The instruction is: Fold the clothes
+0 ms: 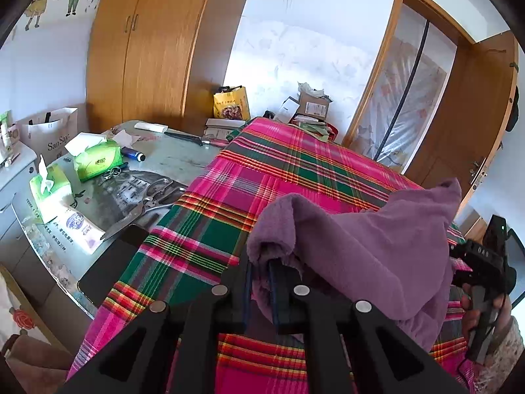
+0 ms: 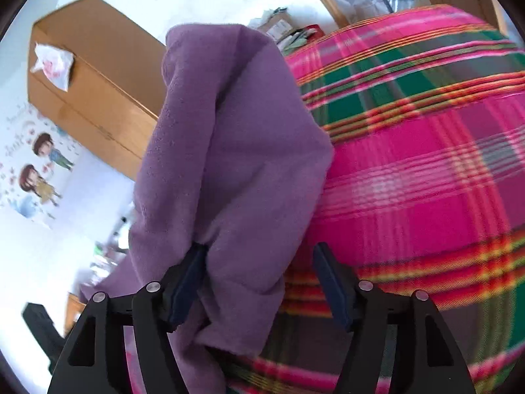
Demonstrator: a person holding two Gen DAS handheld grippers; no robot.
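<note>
A purple fleece garment (image 1: 367,246) is hanging above the near right part of a pink-and-green plaid cloth (image 1: 262,177) covering the bed. Left of the bed, two green tissue packs (image 1: 95,161) and steel scissors (image 1: 144,207) are lying on a grey printed tabletop (image 1: 170,157), with a tall wooden wardrobe (image 1: 147,49) standing behind.
</note>
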